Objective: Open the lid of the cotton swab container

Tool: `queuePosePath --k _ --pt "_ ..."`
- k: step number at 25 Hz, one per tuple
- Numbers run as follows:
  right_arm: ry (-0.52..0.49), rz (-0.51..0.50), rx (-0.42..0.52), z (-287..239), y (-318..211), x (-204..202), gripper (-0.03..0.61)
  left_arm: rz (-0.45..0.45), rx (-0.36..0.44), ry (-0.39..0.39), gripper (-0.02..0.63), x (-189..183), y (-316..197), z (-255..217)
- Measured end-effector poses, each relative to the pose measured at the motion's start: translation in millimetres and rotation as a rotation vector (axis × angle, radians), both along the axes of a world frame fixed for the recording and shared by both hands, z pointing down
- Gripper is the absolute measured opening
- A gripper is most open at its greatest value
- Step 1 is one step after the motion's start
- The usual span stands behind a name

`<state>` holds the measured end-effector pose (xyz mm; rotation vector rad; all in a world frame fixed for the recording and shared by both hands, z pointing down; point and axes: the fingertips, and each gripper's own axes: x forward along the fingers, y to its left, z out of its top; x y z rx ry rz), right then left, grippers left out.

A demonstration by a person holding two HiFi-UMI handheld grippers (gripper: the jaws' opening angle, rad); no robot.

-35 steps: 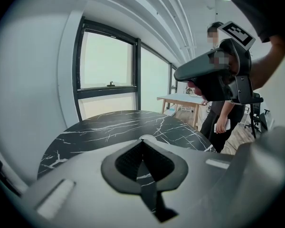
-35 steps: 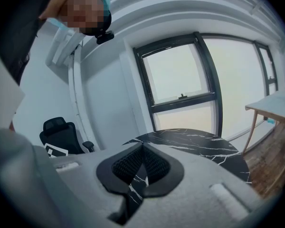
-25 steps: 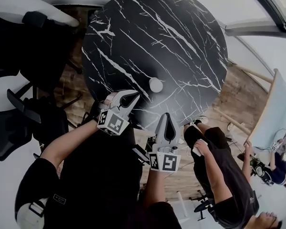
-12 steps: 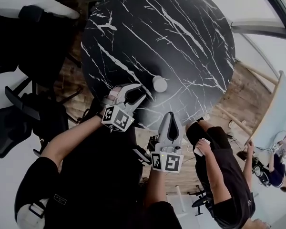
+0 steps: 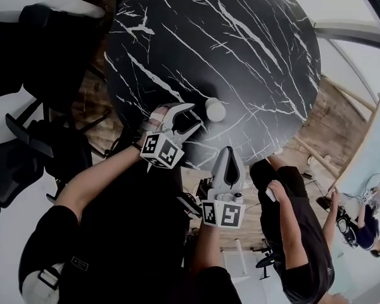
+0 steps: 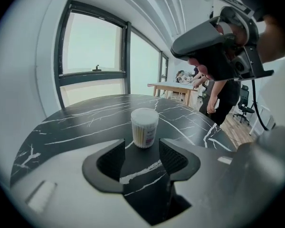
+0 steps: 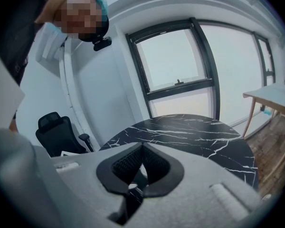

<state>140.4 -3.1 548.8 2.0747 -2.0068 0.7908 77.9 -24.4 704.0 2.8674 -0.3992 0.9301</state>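
Swab tub [image 5: 215, 109] upright on black marble table [image 5: 253, 49], near person's side, lid [image 6: 145, 114] on. Left gripper [image 5: 193, 118] aimed at tub, jaws spread, just been opening, nothing between them; tub just beyond tips, centred on gap. Right gripper [image 5: 228, 156] near table edge, jaws pressed together, empty. Step, judged: approach to brace tub. Do well: slide left jaws round lower body, below lid seam; squeeze lightly, tub likely light and tippy. Right must open, grip lid rim, lift straight.

Swab container [image 6: 145, 127] label unreadable, perhaps too small; table [image 5: 240, 56] cropped at top.
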Motion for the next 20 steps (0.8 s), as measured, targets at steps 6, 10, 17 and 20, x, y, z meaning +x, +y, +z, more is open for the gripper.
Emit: queuePosePath --k 6,10,17,20 --pt "-0.013 0.007 -0.031 11.7 4.4 0.8 0.000 0.043 -0.003 -0.020 0.262 7.4 5.2 13.8" --pt "-0.015 0.020 -0.034 16.3 3.2 4.7 0.000 0.058 0.016 -0.015 0.265 14.8 -1.0 16.8" --pt "-0.018 0.026 -0.049 19.9 5.0 5.9 0.000 0.133 0.008 -0.062 0.310 25.3 2.3 28.6" --pt "-0.024 0.030 -0.048 20.2 3.5 5.5 0.000 0.133 -0.002 -0.056 0.308 28.7 -0.6 28.8"
